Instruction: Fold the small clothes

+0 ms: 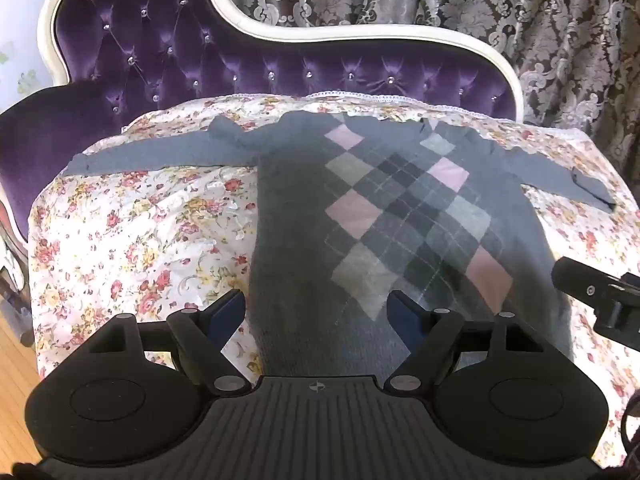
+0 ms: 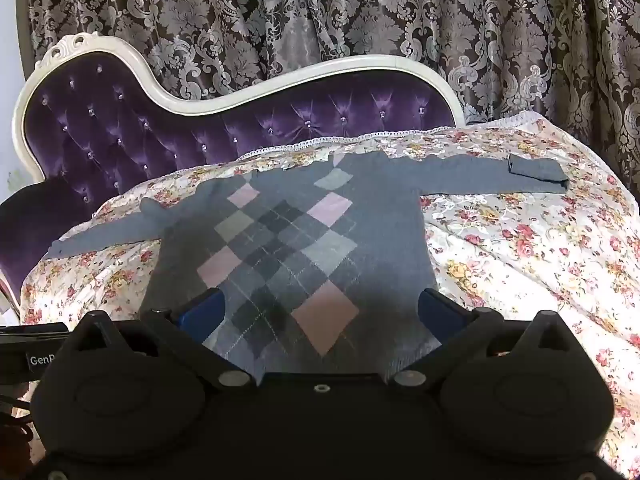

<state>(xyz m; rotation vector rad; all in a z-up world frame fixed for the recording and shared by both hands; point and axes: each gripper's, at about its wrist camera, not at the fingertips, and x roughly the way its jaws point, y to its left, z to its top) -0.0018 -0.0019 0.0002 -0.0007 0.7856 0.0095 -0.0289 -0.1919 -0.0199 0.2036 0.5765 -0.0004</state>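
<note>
A small grey sweater (image 1: 304, 216) with pink and grey argyle diamonds lies flat, front up, on a floral cloth, both sleeves spread out sideways. It also shows in the right wrist view (image 2: 384, 232). My left gripper (image 1: 316, 312) is open and empty above the sweater's lower left hem. My right gripper (image 2: 320, 308) is open and empty above the lower right hem. The right gripper's body (image 1: 600, 292) shows at the right edge of the left wrist view.
The floral cloth (image 1: 132, 240) covers the seat of a purple tufted sofa (image 1: 168, 48) with a white frame. A dark patterned curtain (image 2: 360, 20) hangs behind. Wooden floor (image 1: 12, 352) shows at the lower left.
</note>
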